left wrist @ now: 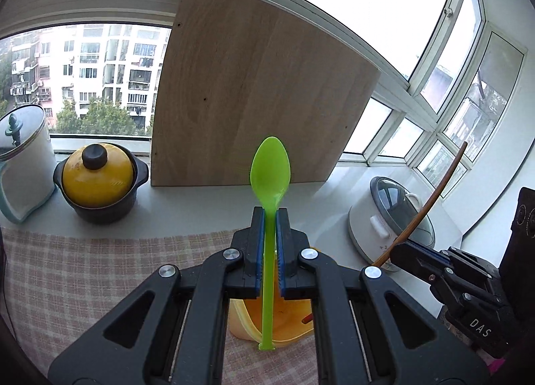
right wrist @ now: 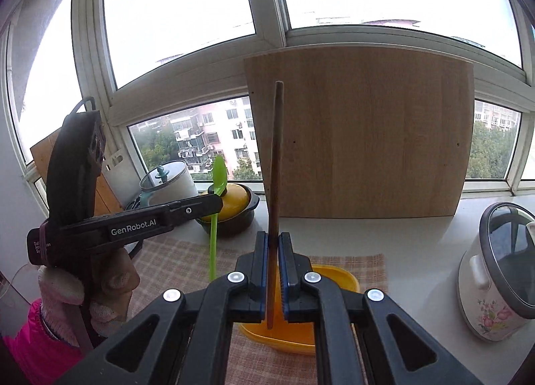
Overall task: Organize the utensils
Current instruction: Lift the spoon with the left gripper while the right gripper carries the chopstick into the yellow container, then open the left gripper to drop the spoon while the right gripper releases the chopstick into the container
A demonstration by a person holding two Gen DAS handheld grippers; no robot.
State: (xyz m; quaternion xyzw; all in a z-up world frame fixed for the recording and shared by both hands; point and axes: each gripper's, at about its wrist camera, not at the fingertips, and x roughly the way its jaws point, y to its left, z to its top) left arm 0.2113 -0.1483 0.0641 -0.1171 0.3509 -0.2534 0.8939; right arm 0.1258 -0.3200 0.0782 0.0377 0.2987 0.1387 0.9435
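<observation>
Left tongs (left wrist: 270,214) pinch glossy green plastic spoon (left wrist: 270,167) — right tongs (right wrist: 273,239) slim wooden chopstick (right wrist: 276,157).

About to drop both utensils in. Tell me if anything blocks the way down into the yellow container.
Nothing visible does. The green plastic spoon and thin brown wooden stick hang right above the open yellow plastic container, each clamped in its hand-held gripper.

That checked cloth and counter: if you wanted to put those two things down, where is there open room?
Open: the checked cloth left of the yellow tub, and the pale counter between the wooden board and the white cooker. Crowded: the back left corner, where the yellow pot sits beside the lidded white pot.
</observation>
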